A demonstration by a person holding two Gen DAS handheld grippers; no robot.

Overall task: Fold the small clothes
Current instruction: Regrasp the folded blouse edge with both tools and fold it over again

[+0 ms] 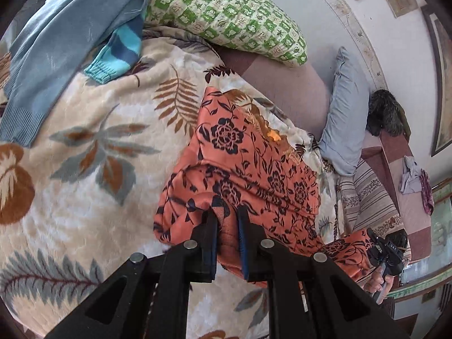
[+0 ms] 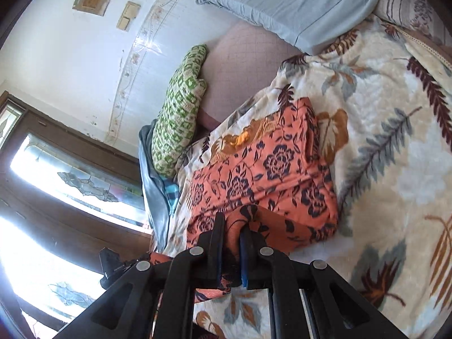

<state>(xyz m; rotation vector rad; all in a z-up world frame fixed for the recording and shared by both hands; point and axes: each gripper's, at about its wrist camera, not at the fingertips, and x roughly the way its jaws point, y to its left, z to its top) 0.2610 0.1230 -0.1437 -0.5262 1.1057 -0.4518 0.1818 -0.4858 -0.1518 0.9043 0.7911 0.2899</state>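
Note:
An orange garment with a dark floral print (image 1: 248,152) lies partly folded on a cream leaf-patterned blanket (image 1: 93,147). My left gripper (image 1: 227,214) is shut on the garment's near edge, cloth bunched between its pads. In the right wrist view the same garment (image 2: 271,169) lies on the blanket (image 2: 395,147), and my right gripper (image 2: 234,226) is shut on another part of its near edge. The right gripper also shows in the left wrist view (image 1: 387,251), holding the garment's far corner.
A pale blue sweater (image 1: 65,36) and a striped turquoise knit (image 1: 118,53) lie at the blanket's far left. A green checked pillow (image 1: 226,17) and a grey-blue pillow (image 1: 344,113) sit along the wall. A window (image 2: 70,175) is at left.

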